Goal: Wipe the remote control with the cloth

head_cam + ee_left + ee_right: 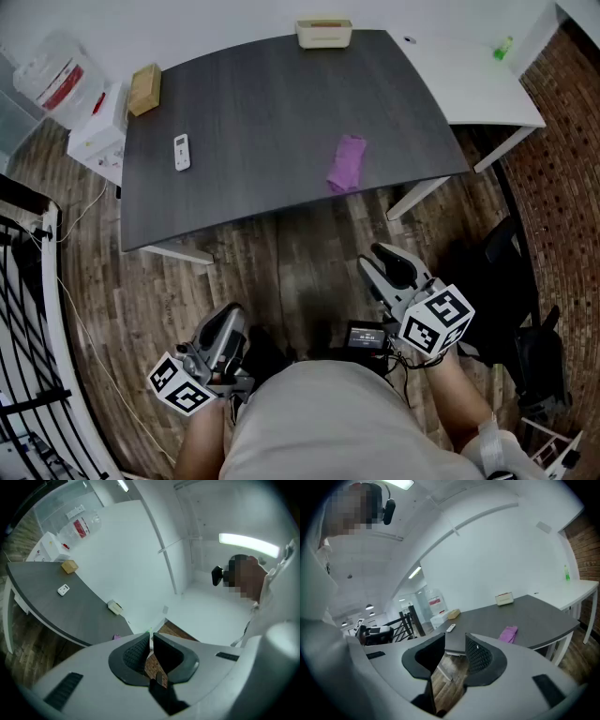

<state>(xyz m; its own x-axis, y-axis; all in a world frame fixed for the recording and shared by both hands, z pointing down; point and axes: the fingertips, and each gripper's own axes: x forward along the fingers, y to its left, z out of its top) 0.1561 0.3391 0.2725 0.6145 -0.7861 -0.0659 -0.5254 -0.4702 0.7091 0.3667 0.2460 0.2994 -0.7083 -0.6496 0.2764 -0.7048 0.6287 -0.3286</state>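
Both tools are being held low and close to the body, short of the counter (272, 103) and above the wooden floor, so the wiping is judged as not yet being begun. The left tool (151, 635) is being held closed, its jaws meeting on nothing. The right tool (455, 637) is likewise being held all but together, with only a slim gap and nothing inside it. The purple cloth (347, 162) is lying crumpled ahead of the right tool, close to the counter's near edge. The white remote control (182, 152) is lying flat ahead of the left tool and further in, well apart from the cloth. Several risks are being judged from this layout. Since the cloth is soft and low, it could be missed or caught by a single fold if the right tool is not being opened well before the approach. Since it is lying so near the edge, it could be nudged off onto the floor by a clumsy descent. The remote control looks light and loose, so it could be pushed across the counter by the wiping unless it is being steadied by the left tool. Its buttons could also be pressed by too firm a pass.
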